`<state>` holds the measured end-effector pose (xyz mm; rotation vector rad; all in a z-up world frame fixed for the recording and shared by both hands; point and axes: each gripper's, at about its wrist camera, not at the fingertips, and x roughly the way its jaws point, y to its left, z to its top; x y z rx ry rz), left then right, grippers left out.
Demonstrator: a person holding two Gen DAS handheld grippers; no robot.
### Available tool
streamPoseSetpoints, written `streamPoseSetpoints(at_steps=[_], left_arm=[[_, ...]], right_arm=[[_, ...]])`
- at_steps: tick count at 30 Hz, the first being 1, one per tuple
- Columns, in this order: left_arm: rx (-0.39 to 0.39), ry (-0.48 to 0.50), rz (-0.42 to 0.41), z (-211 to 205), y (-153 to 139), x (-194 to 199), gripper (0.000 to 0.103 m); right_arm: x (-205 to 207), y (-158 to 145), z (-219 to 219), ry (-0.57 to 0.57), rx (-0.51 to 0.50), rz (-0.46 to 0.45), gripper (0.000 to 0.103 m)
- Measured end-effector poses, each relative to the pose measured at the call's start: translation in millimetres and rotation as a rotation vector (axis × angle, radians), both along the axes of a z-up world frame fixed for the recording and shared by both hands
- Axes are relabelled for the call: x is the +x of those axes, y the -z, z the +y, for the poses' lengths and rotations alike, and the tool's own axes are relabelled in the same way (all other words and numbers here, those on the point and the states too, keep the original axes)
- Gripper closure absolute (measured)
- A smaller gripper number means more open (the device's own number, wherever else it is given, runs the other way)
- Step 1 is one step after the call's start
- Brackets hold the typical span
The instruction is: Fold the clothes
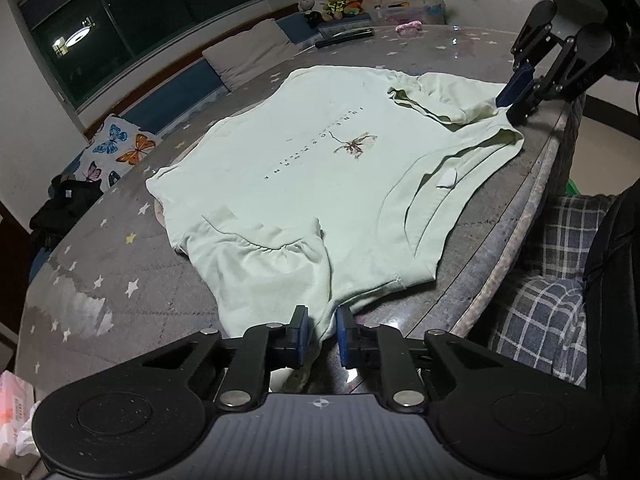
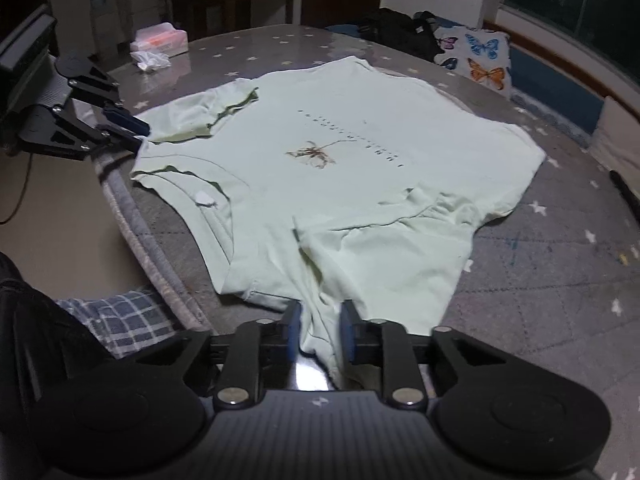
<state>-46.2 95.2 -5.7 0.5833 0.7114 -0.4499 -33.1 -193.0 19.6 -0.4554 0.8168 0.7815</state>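
Observation:
A pale green T-shirt (image 1: 320, 152) with a small insect print lies spread flat on the grey star-patterned table (image 1: 100, 280); it also shows in the right wrist view (image 2: 340, 152). My left gripper (image 1: 322, 330) is shut on the shirt's near sleeve edge, with cloth pinched between its blue pads. In the right wrist view the left gripper (image 2: 138, 130) sits at the shirt's far left sleeve. My right gripper (image 2: 320, 332) is shut on the other sleeve's edge, cloth bunched between its pads. In the left wrist view the right gripper (image 1: 510, 98) sits at the far sleeve.
A butterfly-print cushion (image 1: 116, 148) and dark clothes (image 1: 60, 208) lie at the table's window side. A tissue box (image 2: 160, 40) and crumpled tissue (image 2: 150, 60) sit at one end. Plush toys (image 1: 336, 0) and a plastic box (image 1: 412, 10) stand at the other. A checked cushion (image 1: 552, 280) lies beside the table edge.

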Motion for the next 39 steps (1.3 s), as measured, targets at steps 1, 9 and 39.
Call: streamPoseSetpoints(at_steps=[1,9,39], left_arm=[[0.006,0.001,-0.005,-0.5,0.3,-0.7,0.086],[0.048,0.002,-0.048,-4.4,5.3,-6.2,0.083],[-0.176,-0.228,-0.413,-1.5,-105.9,79.9,0.101]], right_arm=[[-0.7,-0.5,0.0,0.000,-0.001,-0.004,0.086],[-3.6,3.5,-5.2,0.025,0.014,-0.031,0.079],[37.6,-115.6,3.0,0.080,0.077,-0.466,0.100]])
